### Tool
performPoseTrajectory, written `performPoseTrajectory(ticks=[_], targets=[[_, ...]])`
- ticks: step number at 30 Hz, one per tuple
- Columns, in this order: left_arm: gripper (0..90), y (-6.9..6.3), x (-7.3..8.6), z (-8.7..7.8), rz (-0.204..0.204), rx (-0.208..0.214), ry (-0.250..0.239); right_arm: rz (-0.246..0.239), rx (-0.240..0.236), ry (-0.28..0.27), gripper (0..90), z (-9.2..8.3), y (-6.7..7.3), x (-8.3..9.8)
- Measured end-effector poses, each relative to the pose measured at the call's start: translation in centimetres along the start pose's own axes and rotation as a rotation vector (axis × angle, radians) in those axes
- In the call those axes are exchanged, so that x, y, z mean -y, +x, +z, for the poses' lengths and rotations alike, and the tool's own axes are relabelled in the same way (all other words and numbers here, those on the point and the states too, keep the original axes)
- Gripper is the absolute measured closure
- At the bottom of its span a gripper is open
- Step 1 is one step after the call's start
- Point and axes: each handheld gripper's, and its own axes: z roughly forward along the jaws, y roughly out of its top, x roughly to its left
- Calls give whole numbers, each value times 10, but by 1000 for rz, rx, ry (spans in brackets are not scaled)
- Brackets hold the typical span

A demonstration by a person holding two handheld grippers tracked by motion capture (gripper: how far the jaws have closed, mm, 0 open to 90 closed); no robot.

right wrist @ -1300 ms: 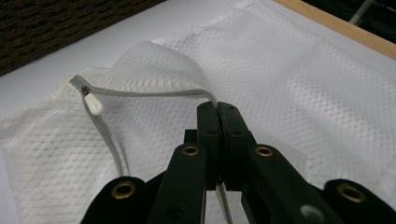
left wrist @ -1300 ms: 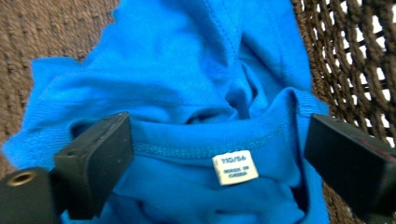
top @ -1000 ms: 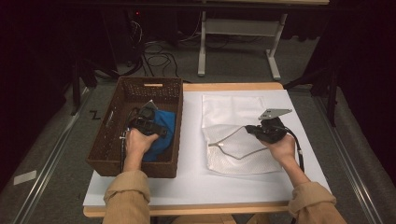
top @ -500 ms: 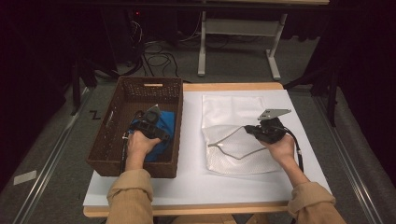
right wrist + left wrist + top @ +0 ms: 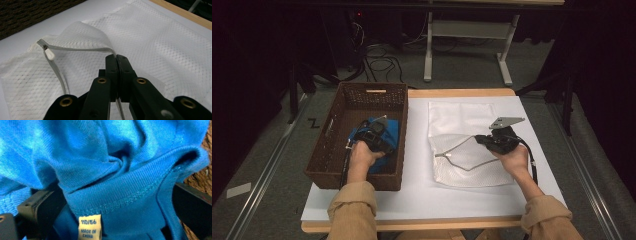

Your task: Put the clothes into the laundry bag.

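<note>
At left of high view, inside wicker basket (image 5: 337, 130), left gripper (image 5: 374, 135) stood with jaws wide around bunched blue shirt (image 5: 120, 175) — pressing unclear. Centre-right, right gripper (image 5: 117, 58) clamped shut on zipper edge (image 5: 75, 48) of white mesh laundry bag (image 5: 457, 120) — bag flat on table (image 5: 417, 150).

Tan sleeves (image 5: 353, 207) cover both forearms. Each hand-held gripper (image 5: 117, 60) is black, its jaws fixed with brass-ringed screws (image 5: 141, 81). A black cable (image 5: 530, 160) trails from the right one.

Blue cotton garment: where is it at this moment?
In the high view, the blue cotton garment lies inside the brown wicker basket at the table's left, with the left tongs on it.
</note>
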Motion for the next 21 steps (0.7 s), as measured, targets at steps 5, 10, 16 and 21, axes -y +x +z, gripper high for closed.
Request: performPoseTrajectory(ticks=[5, 10, 16, 21], targets=[[74, -1, 0, -2, -4, -17, -3, 2, -2, -8, 892, 0, 1, -1], [271, 1, 1, -7, -15, -41, -14, 0, 1, 6, 892, 0, 0, 0], [421, 3, 1, -10, -35, -50, -16, -2, -4, -6, 891, 0, 1, 0], [609, 2, 1, -14, -20, -79, -5, 2, -7, 8, 891, 1, 0, 1]])
